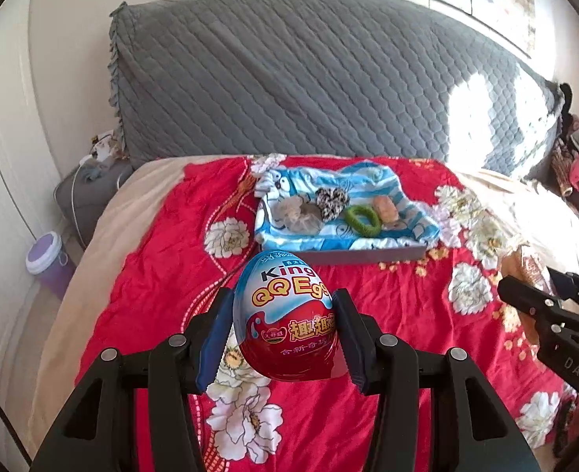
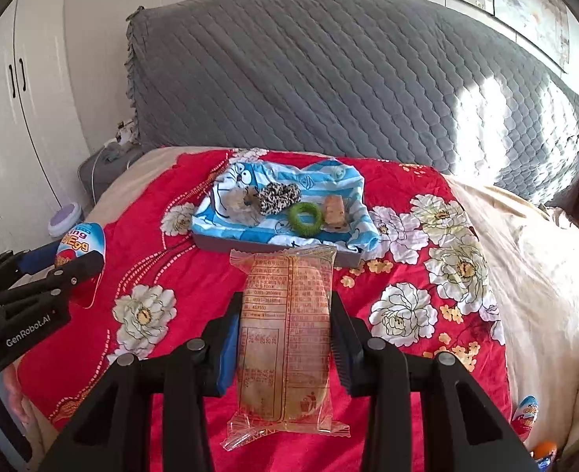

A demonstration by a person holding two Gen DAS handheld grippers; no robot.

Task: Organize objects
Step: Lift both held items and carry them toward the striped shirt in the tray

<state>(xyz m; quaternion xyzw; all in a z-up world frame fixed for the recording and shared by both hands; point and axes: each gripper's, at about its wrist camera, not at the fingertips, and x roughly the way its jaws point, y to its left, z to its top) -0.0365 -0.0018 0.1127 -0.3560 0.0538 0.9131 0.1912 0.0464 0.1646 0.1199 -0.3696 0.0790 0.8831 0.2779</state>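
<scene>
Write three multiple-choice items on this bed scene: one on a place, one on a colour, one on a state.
1. Where does the ring lie?
A. on the blue striped cloth in the tray
B. on the floor
C. on the grey headboard cover

2. What colour is the ring?
A. green
B. black
C. purple

3. What does the right tool hold?
A. nothing
B. a wrapped pastry
C. a scrunchie

Answers:
1 A, it sits on the cloth beside a small snack.
2 A, it is plainly green.
3 B, both pads press the clear wrapper.

Grey headboard (image 1: 289, 78), perhaps purple bin (image 1: 47, 261)
</scene>
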